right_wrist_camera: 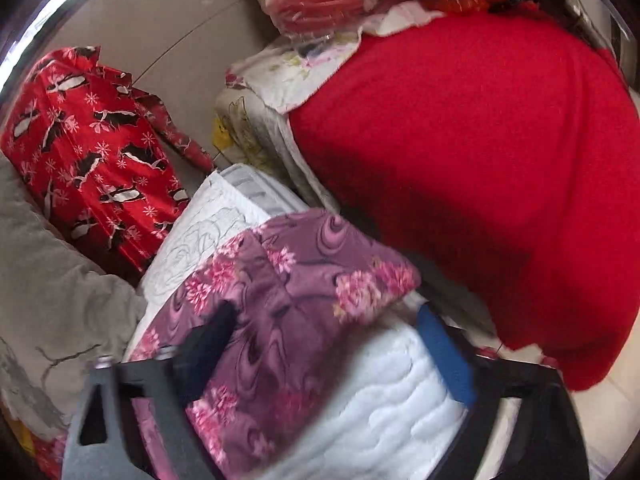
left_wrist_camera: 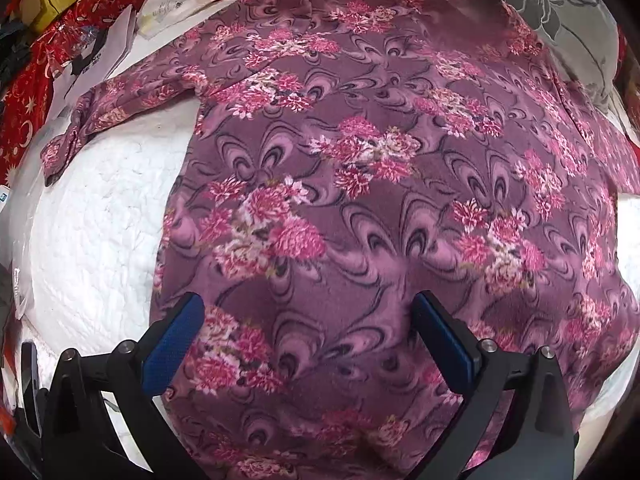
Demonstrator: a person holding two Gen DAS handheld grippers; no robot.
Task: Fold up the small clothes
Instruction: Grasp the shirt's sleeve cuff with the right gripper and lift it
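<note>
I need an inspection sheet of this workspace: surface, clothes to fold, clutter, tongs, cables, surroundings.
Surface: white quilted mat, partly covered.
Job's things: purple fleece garment with pink flowers, spread flat, one sleeve lying out on the mat.
Clutter: white papers beside that sleeve; red penguin-print garment off the mat.
Tongs: left tongs open above the garment; right tongs apart around a garment corner, picture blurred.
Cables: nothing seen.
Surroundings: grey flower-print cushion; red knitted fabric; beige floor.
</note>
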